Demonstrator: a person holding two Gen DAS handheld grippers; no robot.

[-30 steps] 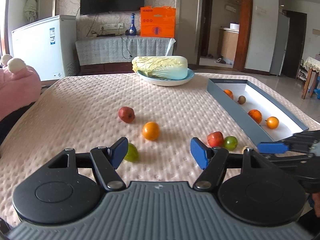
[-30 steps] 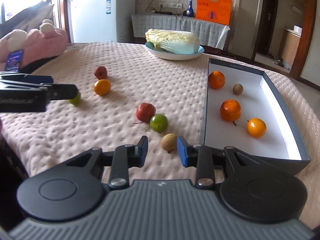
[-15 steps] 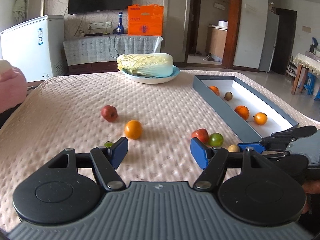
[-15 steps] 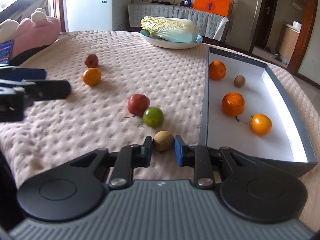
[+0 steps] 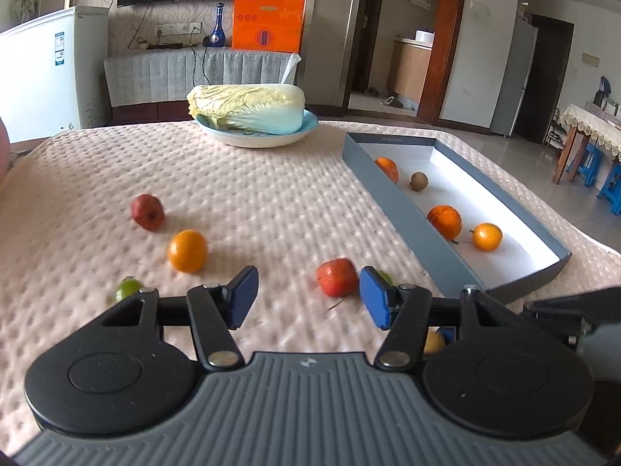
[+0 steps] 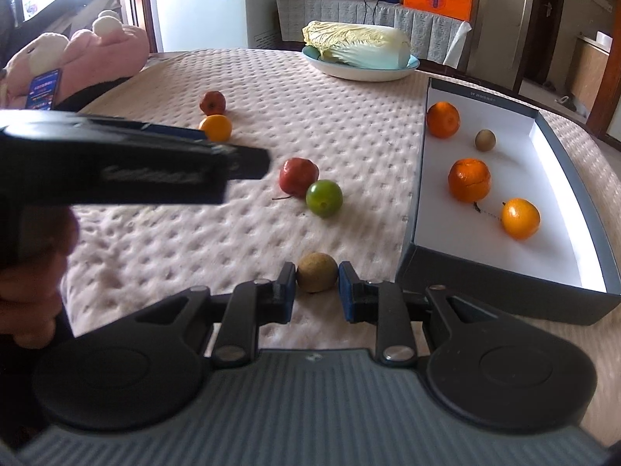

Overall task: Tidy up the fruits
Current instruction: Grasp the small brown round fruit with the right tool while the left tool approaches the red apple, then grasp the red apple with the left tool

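Living room: wall television, white chest freezer (image 5: 46, 73), orange box (image 5: 268, 25) and blue bottle (image 5: 219, 27) on a cloth-covered sideboard. In front, table (image 5: 271, 202) under a pink dimpled cloth. Far end: napa cabbage (image 5: 248, 108) lying on a pale blue plate (image 5: 264, 138). Right side: long grey box (image 6: 516, 299) with white inside, holding two oranges (image 6: 442, 119), a peeled-looking tangerine (image 6: 469, 179) and a small brown fruit (image 6: 485, 139), all apart from one another.

Loose on the cloth: dark red apple (image 5: 147, 211) with an orange (image 5: 187, 250) just beside it; small green fruit (image 5: 128, 288) nearer the left edge; red fruit (image 6: 298, 176) touching a green lime-like fruit (image 6: 324, 198) near the middle.

Right gripper (image 6: 315, 291) low over the cloth close to the box's near corner, fingers (image 6: 286, 291) clenched on a round brown fruit (image 6: 316, 277), pads pressed against both its sides, fruit resting on the cloth.

Left gripper (image 5: 308, 297) angled down over the middle of the table, fingers (image 5: 242, 297) apart and closing, nothing between them; red fruit lying just beyond the gap, green one half hidden behind the right finger. Seen from the right wrist camera, crossing the left of the picture as a dark blurred bar, a hand (image 6: 27, 283) wrapped round its grip below.

Pink plush toy (image 6: 85, 58) and a phone (image 6: 44, 89) at the far left edge.
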